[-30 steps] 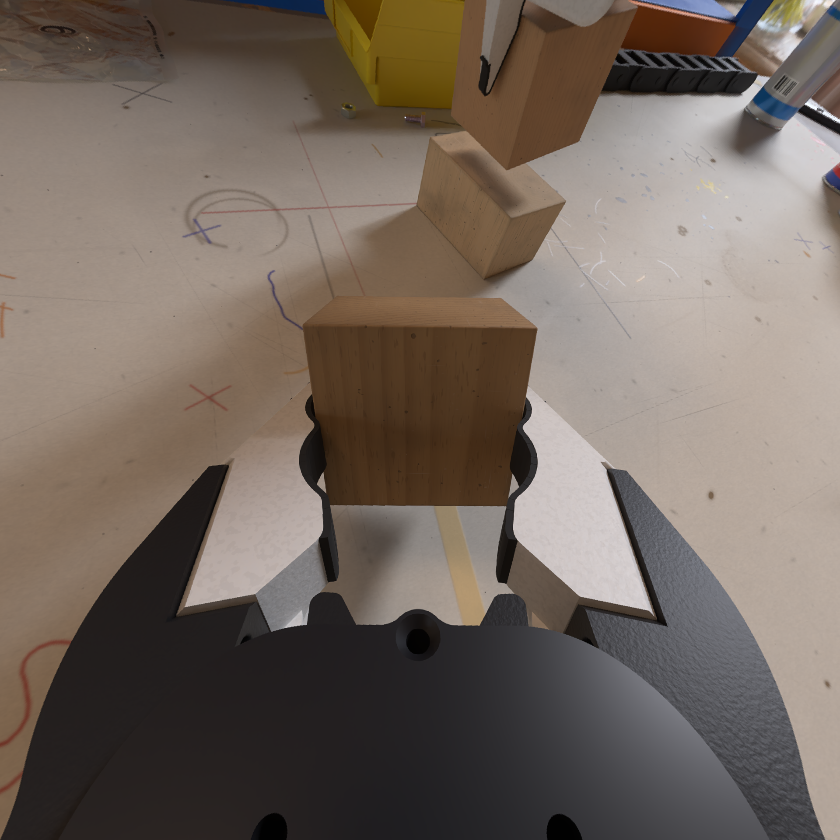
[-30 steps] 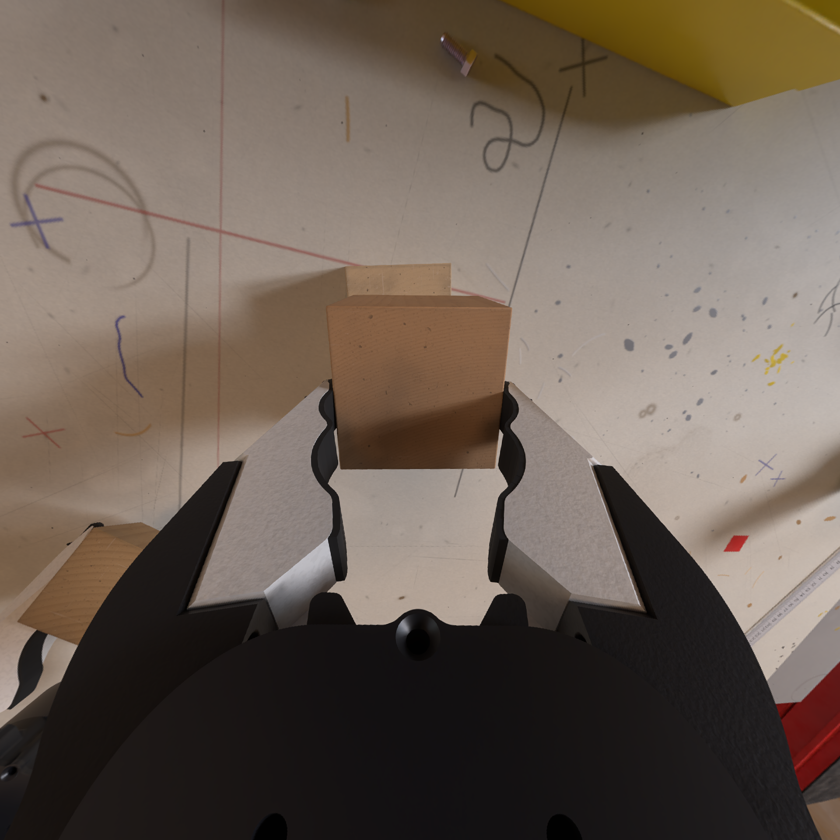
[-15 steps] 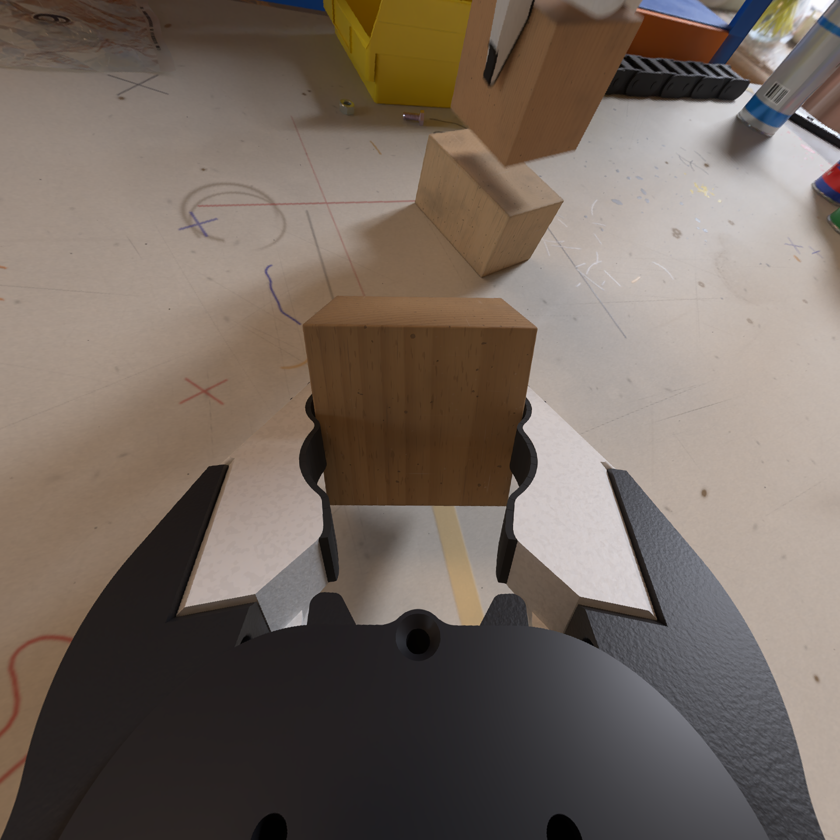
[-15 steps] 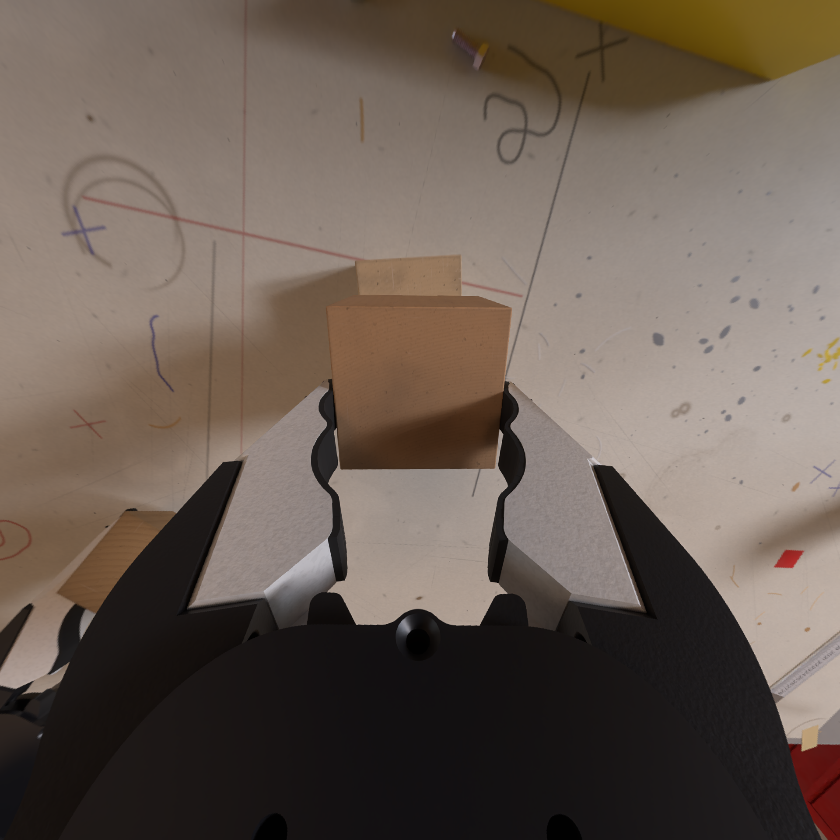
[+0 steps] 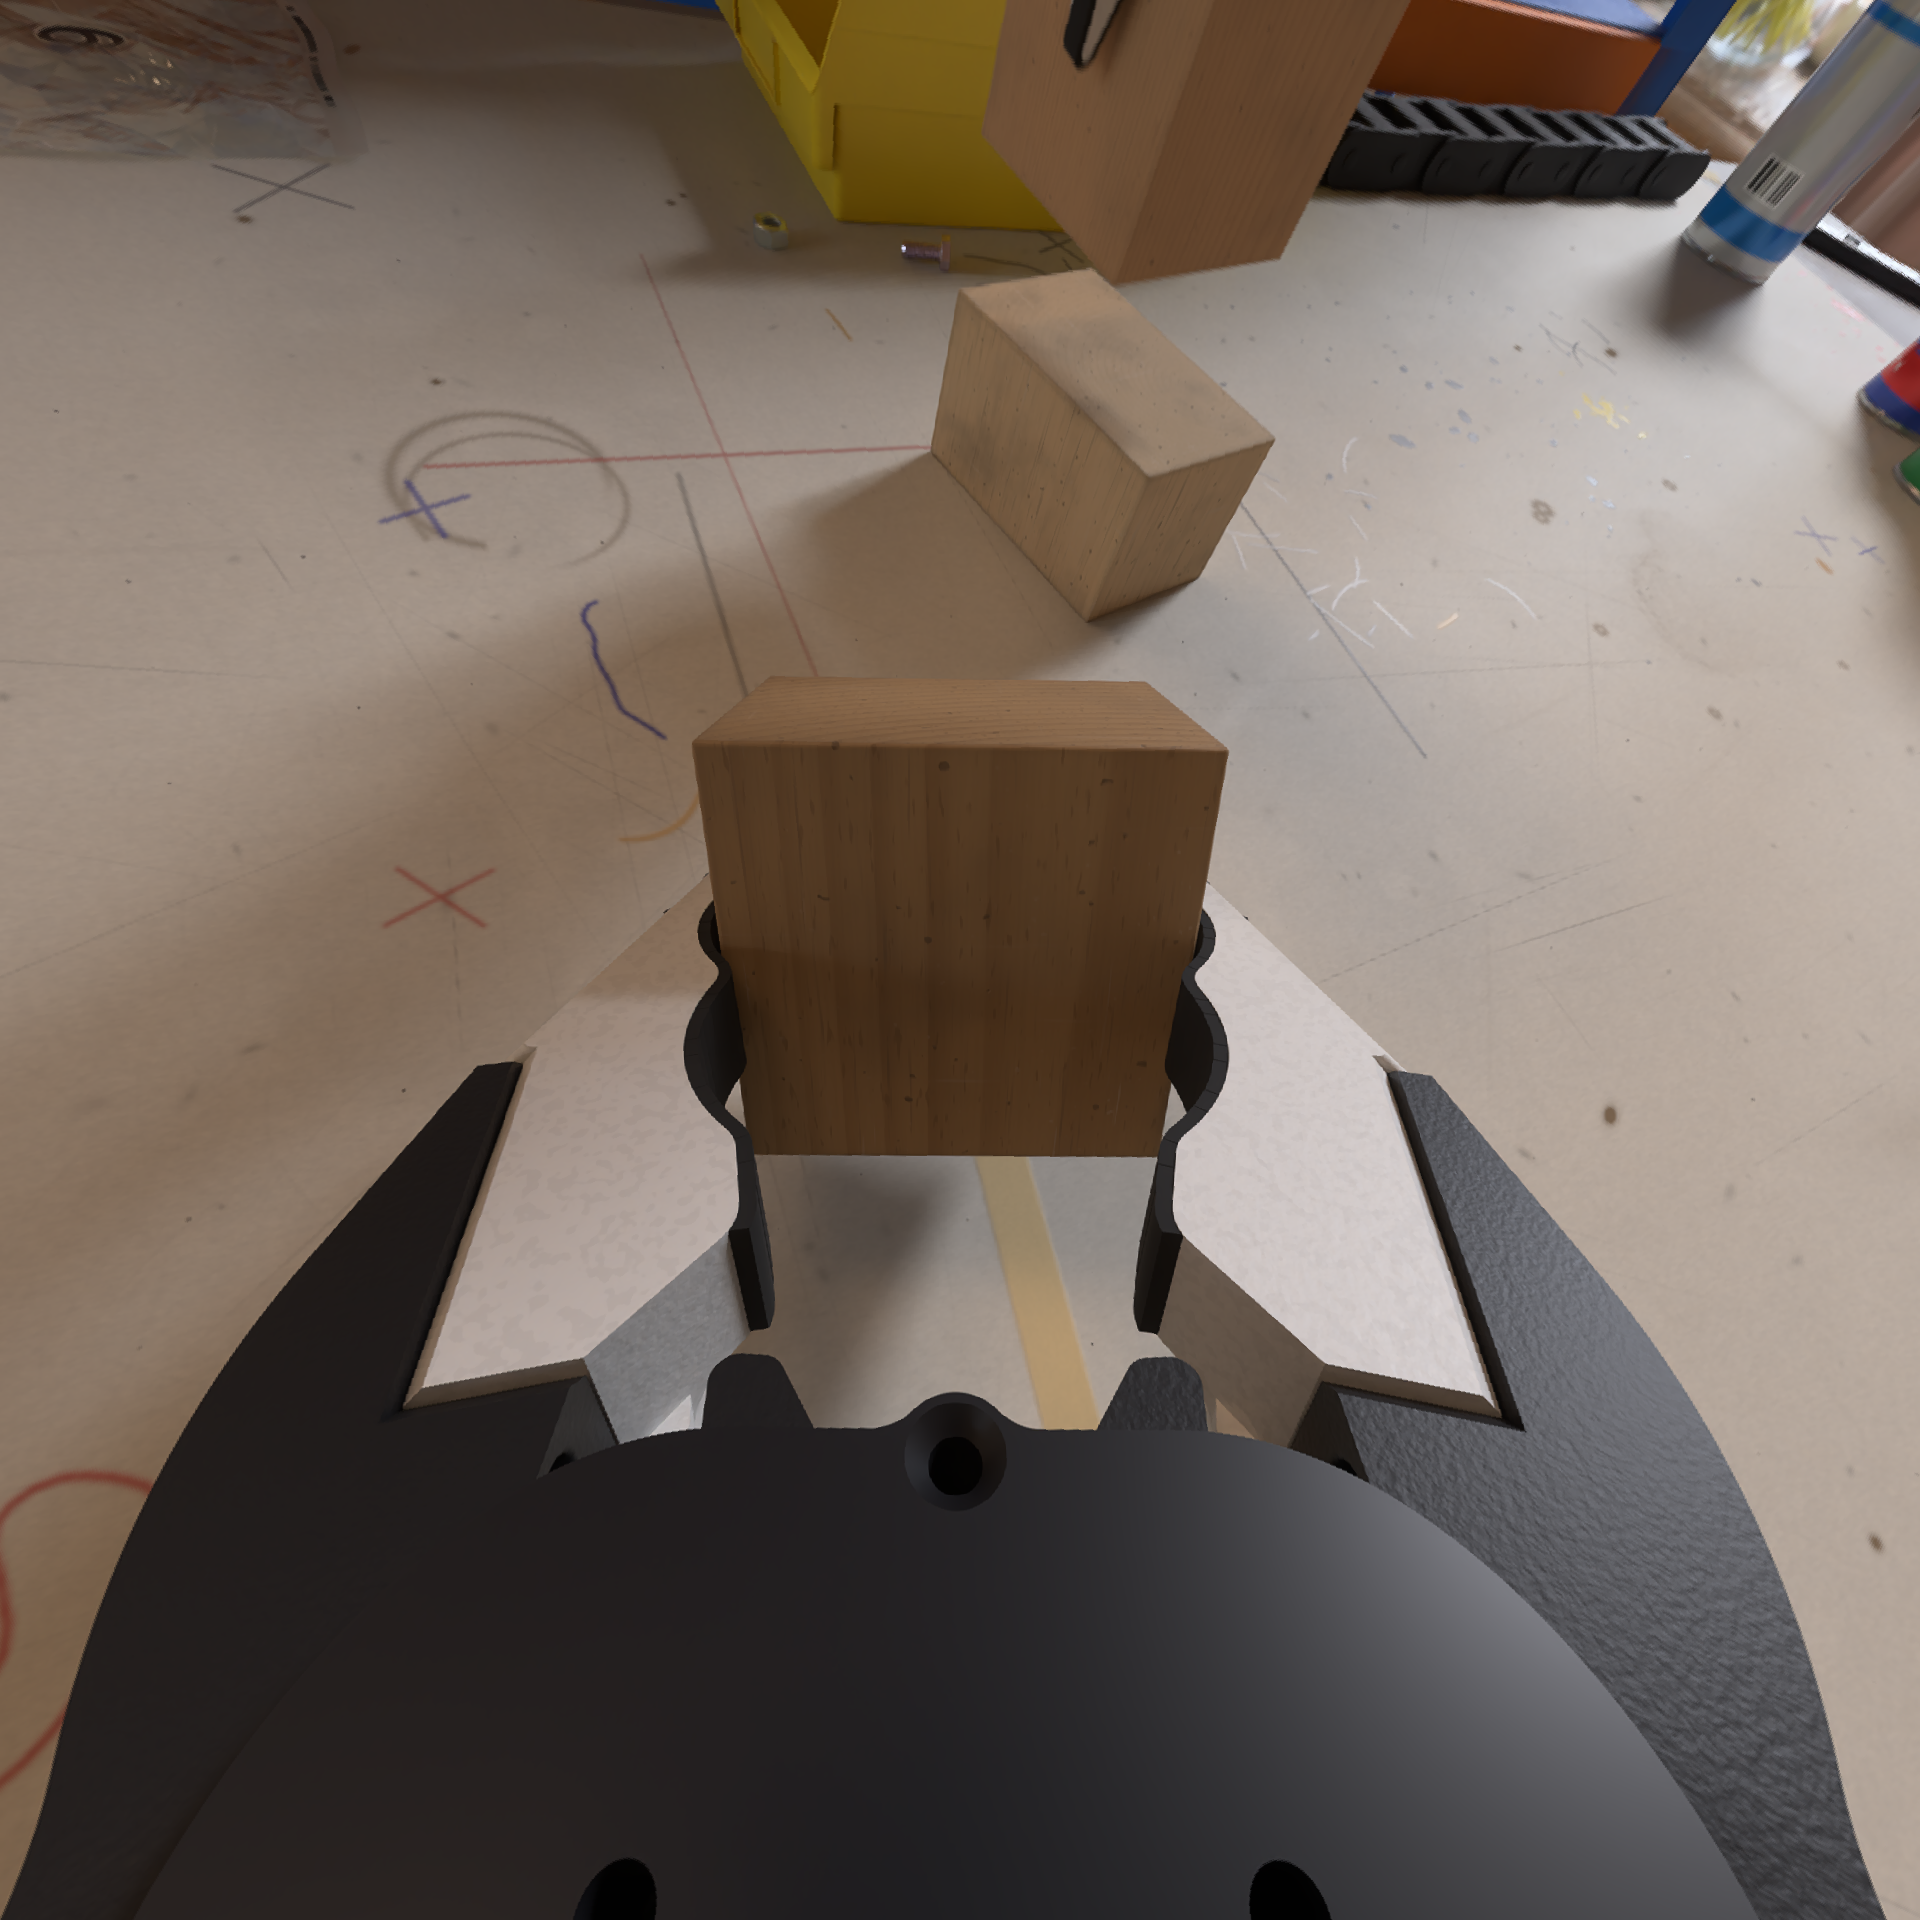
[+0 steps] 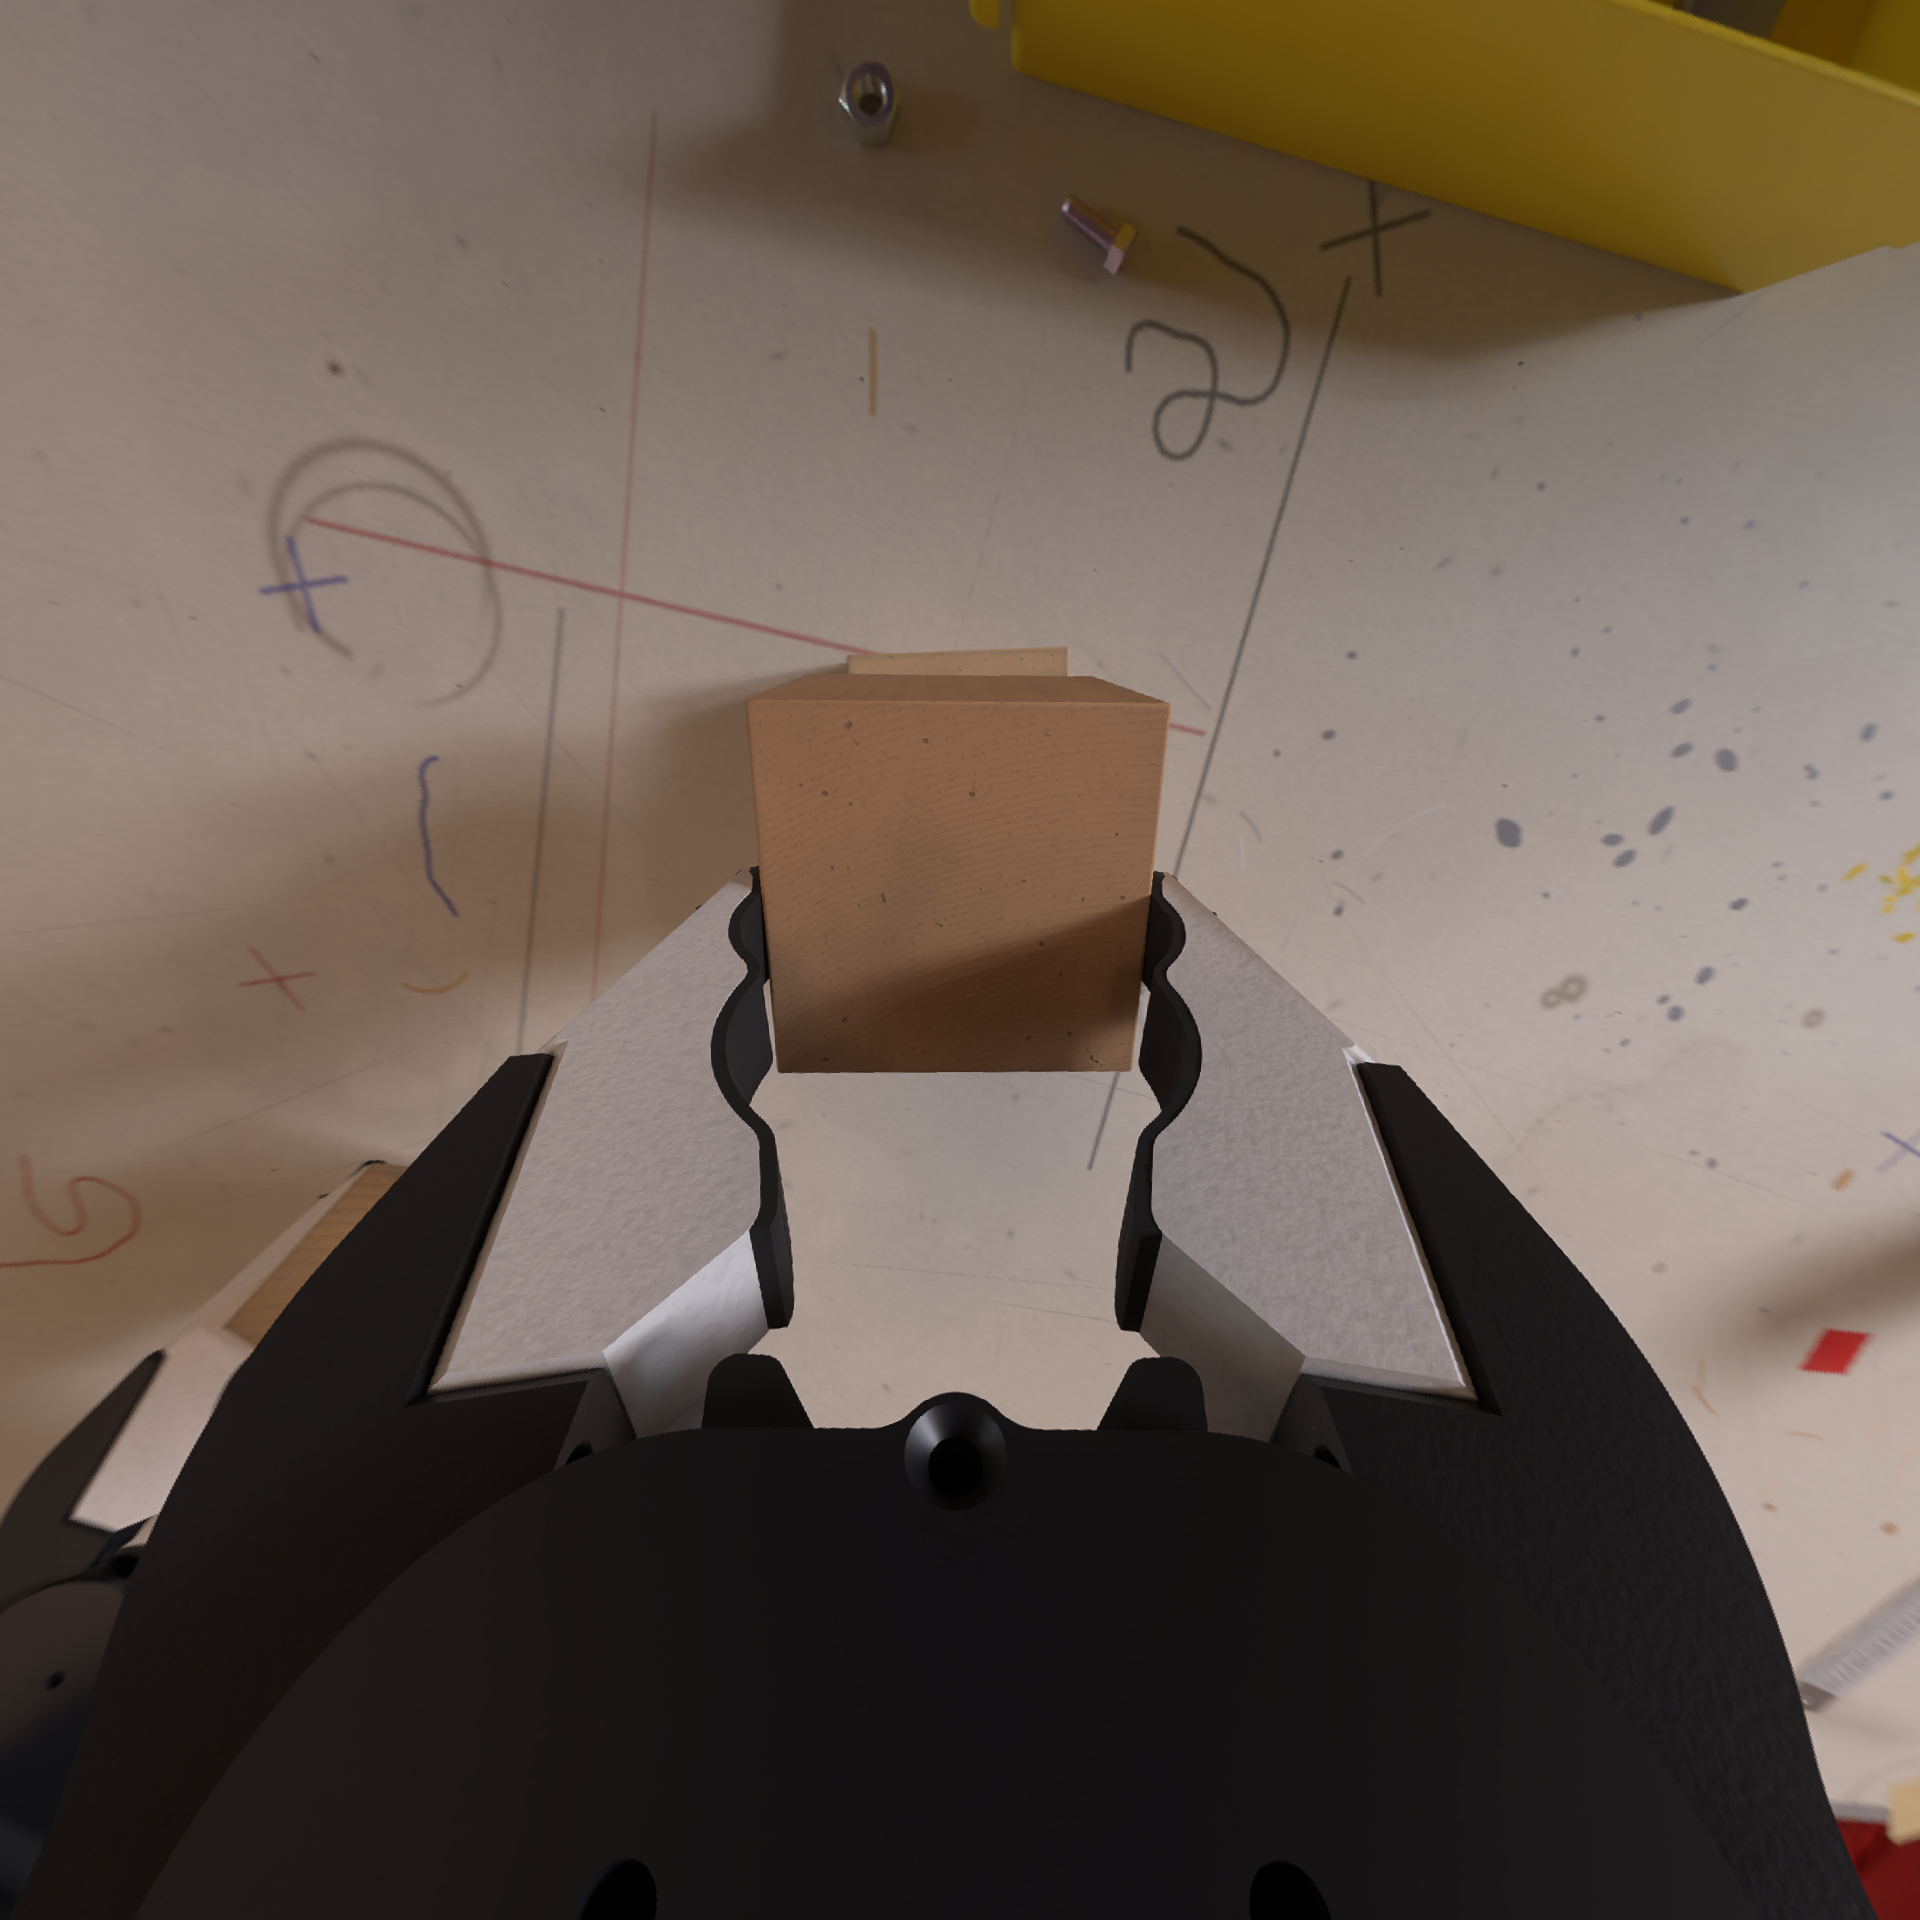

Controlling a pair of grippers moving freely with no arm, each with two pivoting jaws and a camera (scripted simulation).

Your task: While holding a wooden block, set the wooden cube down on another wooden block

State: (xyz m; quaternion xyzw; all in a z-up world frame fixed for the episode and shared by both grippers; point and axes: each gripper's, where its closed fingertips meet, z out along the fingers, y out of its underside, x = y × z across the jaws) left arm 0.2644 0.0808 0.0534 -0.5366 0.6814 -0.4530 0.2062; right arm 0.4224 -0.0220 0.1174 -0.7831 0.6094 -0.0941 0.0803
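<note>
My left gripper (image 5: 956,925) is shut on a dark wooden block (image 5: 956,935) and holds it over the table. Ahead, a pale wooden block (image 5: 1091,447) rests on the table. The wooden cube (image 5: 1184,125) hangs above and just behind it. In the right wrist view my right gripper (image 6: 954,883) is shut on this wooden cube (image 6: 951,873). The cube hides nearly all of the pale block (image 6: 956,662); only a thin strip shows past its far edge. The left gripper's finger (image 6: 156,1434) shows at the lower left.
A yellow bin (image 5: 894,114) stands behind the blocks and also shows in the right wrist view (image 6: 1455,125). A nut (image 6: 868,104) and a bolt (image 6: 1098,234) lie near it. A black cable chain (image 5: 1507,156) and a spray can (image 5: 1797,156) are at the far right.
My right gripper has risen with the cube and shifted toward the bin; less of the pale block shows past the cube. My left gripper has barely moved.
</note>
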